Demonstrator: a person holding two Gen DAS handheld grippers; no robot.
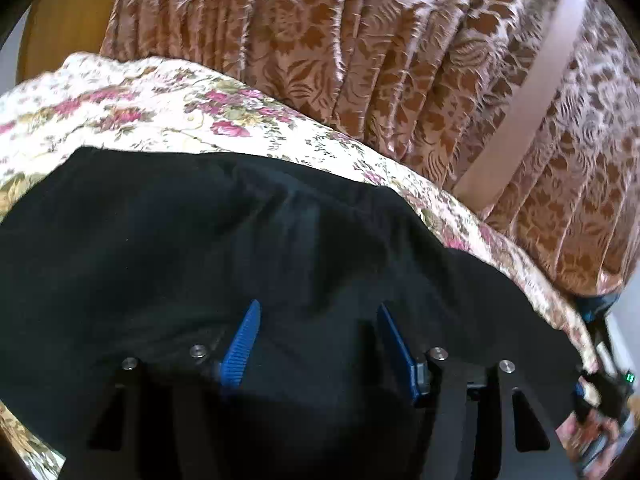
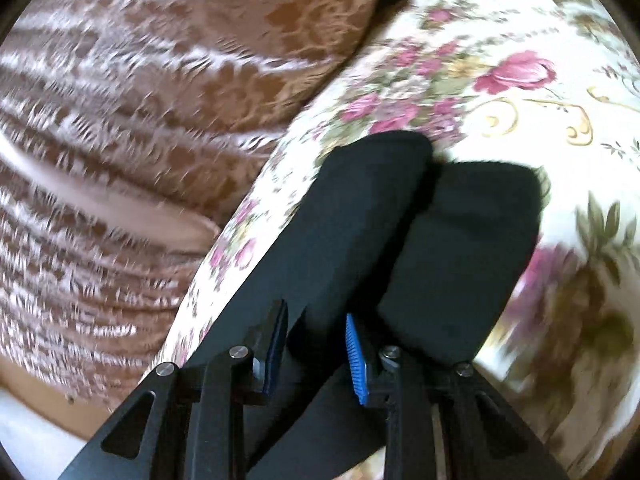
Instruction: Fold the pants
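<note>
We are seeing the left claw (image 1: pixel 318 312) hanging wide apart over the black pants (image 1: pixel 224 248), blue pads gripping nothing; whether the tips are touching the cloth we cannot tell. The pants are lying spread on the bed, on its floral bedspread (image 1: pixel 168 108), reaching toward the bed's far edge. Our right claw (image 2: pixel 318 322) is standing partly apart with pant cloth running between its pads, not pinching it. Ahead, two pant legs (image 2: pixel 420 232) are lying side by side, touching, ends near the bed's edge. Beyond, a brown patterned curtain (image 1: pixel 360 40) is hanging. Right view is blurring.
</note>
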